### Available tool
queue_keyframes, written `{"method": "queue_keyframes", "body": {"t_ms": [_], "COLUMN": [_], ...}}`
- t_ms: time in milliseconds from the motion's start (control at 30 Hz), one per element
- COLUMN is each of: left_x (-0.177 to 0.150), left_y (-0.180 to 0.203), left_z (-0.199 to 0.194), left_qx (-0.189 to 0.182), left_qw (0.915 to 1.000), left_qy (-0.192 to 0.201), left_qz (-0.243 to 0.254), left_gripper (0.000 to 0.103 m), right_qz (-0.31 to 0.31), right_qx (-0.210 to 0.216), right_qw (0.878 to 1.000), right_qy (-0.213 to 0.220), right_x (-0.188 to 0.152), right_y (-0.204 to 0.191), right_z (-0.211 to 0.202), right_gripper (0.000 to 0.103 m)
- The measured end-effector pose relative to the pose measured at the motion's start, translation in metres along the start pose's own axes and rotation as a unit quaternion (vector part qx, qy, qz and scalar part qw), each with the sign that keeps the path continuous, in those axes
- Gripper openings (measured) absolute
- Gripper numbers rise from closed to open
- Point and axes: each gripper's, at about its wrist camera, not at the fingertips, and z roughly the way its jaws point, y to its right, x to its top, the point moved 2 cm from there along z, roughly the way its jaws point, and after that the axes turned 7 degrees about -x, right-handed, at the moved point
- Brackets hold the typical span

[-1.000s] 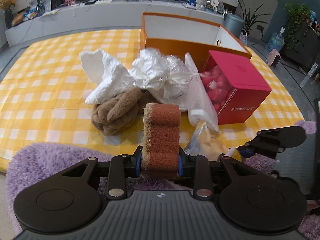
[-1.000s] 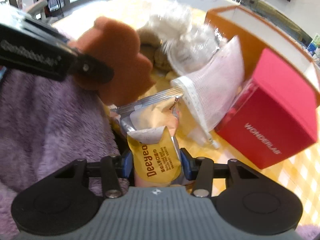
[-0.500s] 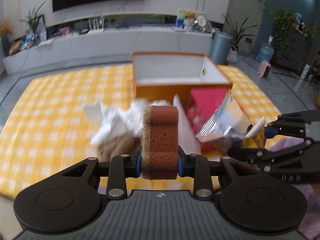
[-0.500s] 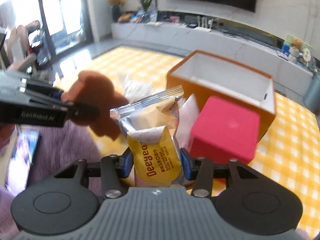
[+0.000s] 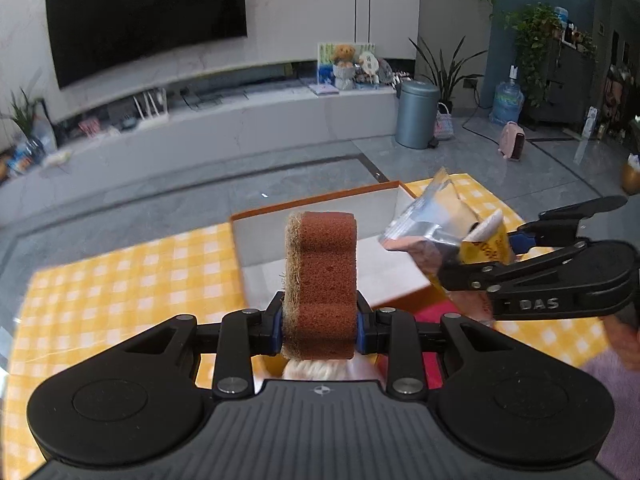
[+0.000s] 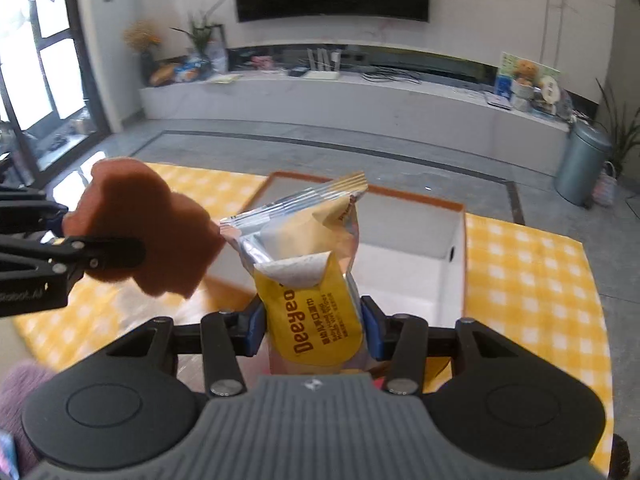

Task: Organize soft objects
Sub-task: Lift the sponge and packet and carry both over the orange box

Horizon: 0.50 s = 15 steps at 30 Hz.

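Left gripper point(image 5: 319, 330) jaws clamp a brown sponge point(image 5: 320, 280), right gripper point(image 6: 312, 334) jaws clamp a yellow snack packet point(image 6: 312, 280), both above the empty orange box point(image 6: 440, 280), nothing deposited yet.

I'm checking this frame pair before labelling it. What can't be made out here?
- Orange box floor: left wrist view, hidden behind sponge; right wrist view, behind snack packet.
- White soft thing: left wrist view, mostly hidden by the gripper body.
- Packet's small print: right wrist view, too small.
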Motion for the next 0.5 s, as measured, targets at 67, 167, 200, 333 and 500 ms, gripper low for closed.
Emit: {"method": "queue_keyframes", "body": {"t_ms": [67,167,200,333,500], "left_x": [0.009,0.018,0.020,0.021,0.014], "left_y": [-0.013,-0.027,-0.031,-0.045,-0.057], "left_z": [0.022,0.057,0.067,0.108,0.144], "left_qx": [-0.013,-0.009,-0.005,-0.006,0.000], "left_qw": [0.9995,0.9988,0.9984,0.9958,0.9912], "left_qy": [-0.015,-0.033,-0.040,-0.073,-0.116], "left_qz": [-0.022,-0.034,-0.038,-0.055,-0.064], "left_gripper": [0.036,0.036,0.036,0.036,0.036], "right_qz": [0.007,0.010,0.011,0.011,0.016], "right_qx": [-0.008,-0.017,-0.018,-0.028,-0.038], "right_qw": [1.000,1.000,0.999,0.998,0.993], "right_qy": [-0.008,-0.020,-0.024,-0.052,-0.111], "right_x": [0.012,0.021,0.023,0.030,0.026], "right_y": [0.006,0.009,0.011,0.013,0.019], "right_z": [0.022,0.052,0.065,0.111,0.167], "right_gripper": [0.048,0.048,0.048,0.048,0.048]}}
